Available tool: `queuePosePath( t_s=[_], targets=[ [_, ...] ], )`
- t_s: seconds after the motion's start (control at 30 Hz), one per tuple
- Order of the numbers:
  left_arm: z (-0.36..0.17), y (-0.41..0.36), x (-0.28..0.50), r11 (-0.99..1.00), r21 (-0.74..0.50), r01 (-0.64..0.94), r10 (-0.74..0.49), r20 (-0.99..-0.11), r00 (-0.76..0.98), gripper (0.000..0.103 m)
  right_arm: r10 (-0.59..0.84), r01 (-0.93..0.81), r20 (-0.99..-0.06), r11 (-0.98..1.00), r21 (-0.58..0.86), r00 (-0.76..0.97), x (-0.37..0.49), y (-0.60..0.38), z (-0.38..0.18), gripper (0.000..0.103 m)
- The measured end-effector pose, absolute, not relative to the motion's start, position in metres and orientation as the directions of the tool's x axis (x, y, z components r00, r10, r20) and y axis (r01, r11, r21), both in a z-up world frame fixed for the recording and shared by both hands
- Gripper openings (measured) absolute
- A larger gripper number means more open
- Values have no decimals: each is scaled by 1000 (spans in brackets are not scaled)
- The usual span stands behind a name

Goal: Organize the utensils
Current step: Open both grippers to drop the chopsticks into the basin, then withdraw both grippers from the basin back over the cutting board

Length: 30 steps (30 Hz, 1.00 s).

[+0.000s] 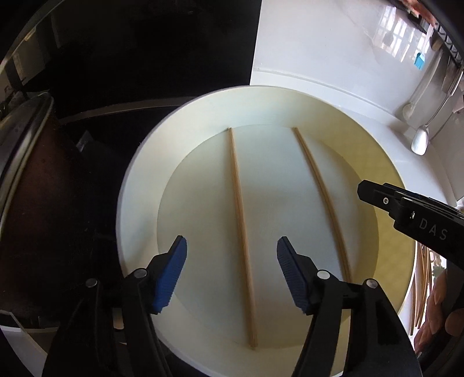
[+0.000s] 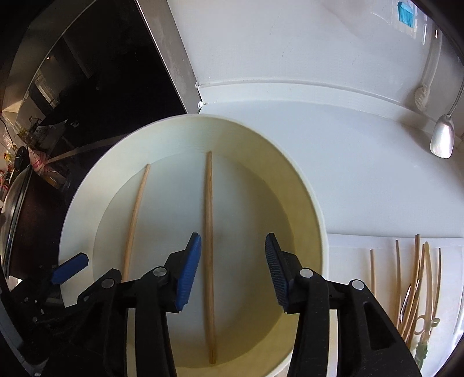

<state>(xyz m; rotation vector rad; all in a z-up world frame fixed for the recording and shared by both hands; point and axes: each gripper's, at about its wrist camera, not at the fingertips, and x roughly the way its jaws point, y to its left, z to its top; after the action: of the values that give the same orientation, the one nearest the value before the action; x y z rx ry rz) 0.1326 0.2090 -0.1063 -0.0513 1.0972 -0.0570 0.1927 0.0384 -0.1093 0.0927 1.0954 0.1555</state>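
Two wooden chopsticks lie apart inside a wide cream bowl (image 1: 139,203). The left chopstick (image 1: 242,232) runs between the fingers of my left gripper (image 1: 231,255), which is open and hovers above it. The right chopstick (image 1: 322,194) lies beside it. In the right wrist view my right gripper (image 2: 233,255) is open above the bowl (image 2: 307,208), with the right chopstick (image 2: 209,255) between its fingers, nearer the left one, and the left chopstick (image 2: 134,217) further left. The right gripper's body (image 1: 406,208) shows in the left wrist view.
A dark stovetop (image 2: 101,72) and a pot with a metal rim (image 1: 26,139) are to the left. On the white counter, a tray (image 2: 348,249) to the right holds several wooden chopsticks (image 2: 417,284). A metal spoon (image 2: 442,139) and a blue brush (image 2: 404,13) hang at the back right.
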Motion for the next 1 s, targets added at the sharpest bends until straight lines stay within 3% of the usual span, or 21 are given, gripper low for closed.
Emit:
queuePosePath(
  t_s=[0.17, 0.53, 0.67, 1.0],
  targets=[
    [-93, 220, 124, 996, -87, -17, -69, -883, 465, 74, 182, -104, -852, 983, 150, 490, 185, 30, -90, 53],
    [-68, 232, 106, 993, -109, -53, -68, -862, 502, 83, 219, -134, -828, 976, 174, 517, 169, 45, -77, 56],
    [-61, 226, 98, 994, -109, -16, -86, -858, 506, 86, 219, -129, -810, 976, 177, 544, 152, 42, -66, 64],
    [-46, 199, 81, 991, -82, 103, -125, -823, 554, 91, 126, 47, -805, 981, 188, 580, 103, 0, -58, 67]
  ],
)
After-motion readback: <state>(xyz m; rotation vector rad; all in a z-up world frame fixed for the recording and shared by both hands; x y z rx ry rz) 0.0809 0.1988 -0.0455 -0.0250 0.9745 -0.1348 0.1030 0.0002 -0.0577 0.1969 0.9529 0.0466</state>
